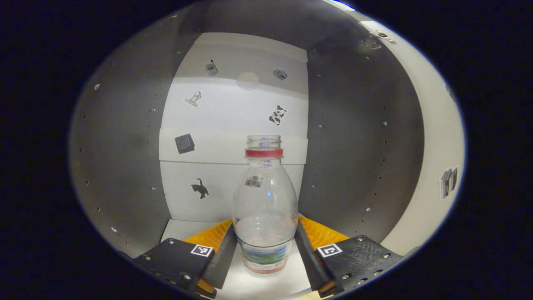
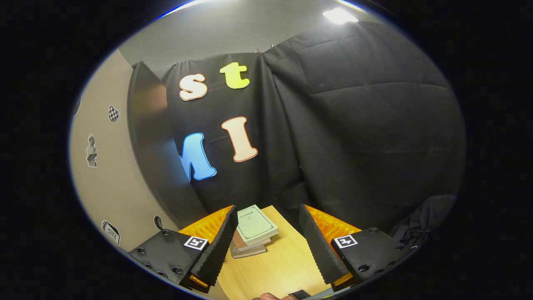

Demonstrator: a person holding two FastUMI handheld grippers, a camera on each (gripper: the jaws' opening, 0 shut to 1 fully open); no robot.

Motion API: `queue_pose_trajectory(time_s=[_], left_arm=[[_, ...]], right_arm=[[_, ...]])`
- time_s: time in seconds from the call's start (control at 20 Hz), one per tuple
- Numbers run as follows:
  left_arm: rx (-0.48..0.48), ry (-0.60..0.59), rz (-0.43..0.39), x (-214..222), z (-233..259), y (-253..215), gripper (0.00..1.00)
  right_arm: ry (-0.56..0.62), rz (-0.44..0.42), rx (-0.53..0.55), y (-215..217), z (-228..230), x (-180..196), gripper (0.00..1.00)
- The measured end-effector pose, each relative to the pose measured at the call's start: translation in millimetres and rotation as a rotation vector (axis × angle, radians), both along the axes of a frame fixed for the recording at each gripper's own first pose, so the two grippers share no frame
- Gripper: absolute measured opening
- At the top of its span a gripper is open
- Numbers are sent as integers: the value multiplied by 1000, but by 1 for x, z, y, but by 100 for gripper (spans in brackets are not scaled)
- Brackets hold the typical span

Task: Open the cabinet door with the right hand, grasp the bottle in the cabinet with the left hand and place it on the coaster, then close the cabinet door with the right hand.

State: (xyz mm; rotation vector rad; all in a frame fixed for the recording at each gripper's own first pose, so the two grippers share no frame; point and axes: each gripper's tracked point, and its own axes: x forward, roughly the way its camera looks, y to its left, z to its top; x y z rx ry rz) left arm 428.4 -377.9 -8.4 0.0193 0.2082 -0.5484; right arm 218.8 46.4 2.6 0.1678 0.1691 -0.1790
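Both fingers of the left gripper (image 1: pixel 264 246) flank the clear bottle (image 1: pixel 265 208) standing upright inside the cabinet (image 1: pixel 125 146); whether they press it is hard to tell. The right gripper (image 2: pixel 266 241) hangs wide open over a table (image 2: pixel 287 262) with stacked books (image 2: pixel 252 231).

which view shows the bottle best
The left gripper view: the clear bottle with its red neck ring stands upright on the cabinet's white shelf, centred between the left gripper fingers, which flank its lower body. The right gripper view instead faces the cabinet door and a stack of books.
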Motion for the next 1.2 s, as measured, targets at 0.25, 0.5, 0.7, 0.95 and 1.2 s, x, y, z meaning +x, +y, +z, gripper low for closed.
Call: queue_pose_trajectory(time_s=[0.25,0.5,0.7,0.95,1.2], left_arm=[[-2,2,-14,-6,3,3,72],[20,-68,-36,-31,25,11,69],[28,-112,-79,-67,44,23,72],[17,-163,-113,-127,69,55,69],[8,-179,-75,-182,85,118,69]], right_arm=[[4,14,8,3,-5,2,94],[4,27,27,8,-9,3,94],[-6,40,50,13,-11,0,94],[-16,68,25,26,-9,-15,94],[-25,72,16,39,-6,-29,94]])
